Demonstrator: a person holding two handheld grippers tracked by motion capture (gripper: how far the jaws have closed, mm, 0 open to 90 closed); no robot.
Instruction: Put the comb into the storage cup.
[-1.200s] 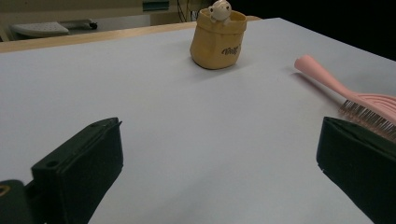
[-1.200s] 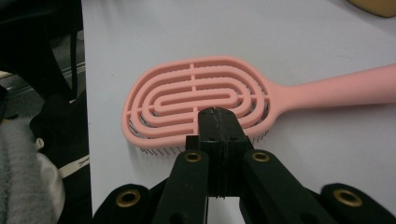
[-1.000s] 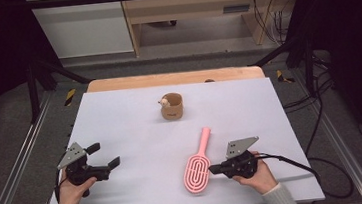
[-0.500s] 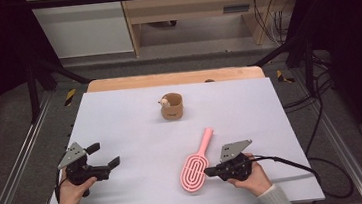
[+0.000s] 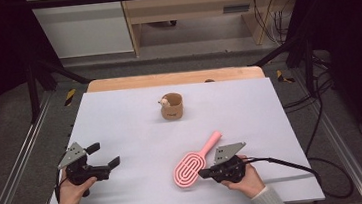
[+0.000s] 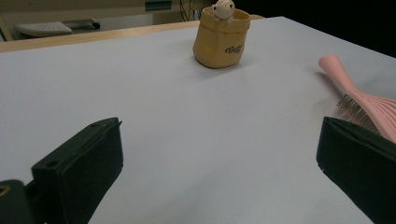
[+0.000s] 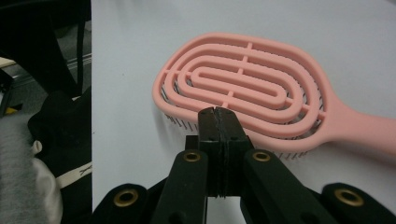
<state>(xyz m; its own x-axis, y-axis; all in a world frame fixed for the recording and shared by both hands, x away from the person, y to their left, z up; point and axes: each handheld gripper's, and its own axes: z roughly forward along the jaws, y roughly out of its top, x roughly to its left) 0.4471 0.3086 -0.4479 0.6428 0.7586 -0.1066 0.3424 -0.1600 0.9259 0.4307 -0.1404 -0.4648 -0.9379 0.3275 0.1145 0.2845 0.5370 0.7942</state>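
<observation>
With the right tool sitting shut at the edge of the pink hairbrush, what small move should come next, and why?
Probably open the right tool first. Its jaws are pressed together with nothing between them, right at the rim of the pink hairbrush, which lies bristles down on the table. Shut, it can only nudge the brush; opened, it could close on the head or handle. The left tool is open and apart from it.

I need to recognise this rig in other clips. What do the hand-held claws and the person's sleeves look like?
Both the left claw and right claw are black with blocky jaws, each topped by a grey three-cornered plate. Brass-coloured rivets show at the right one's linkage, and a black cable trails from it. Sleeves are grey.
</observation>
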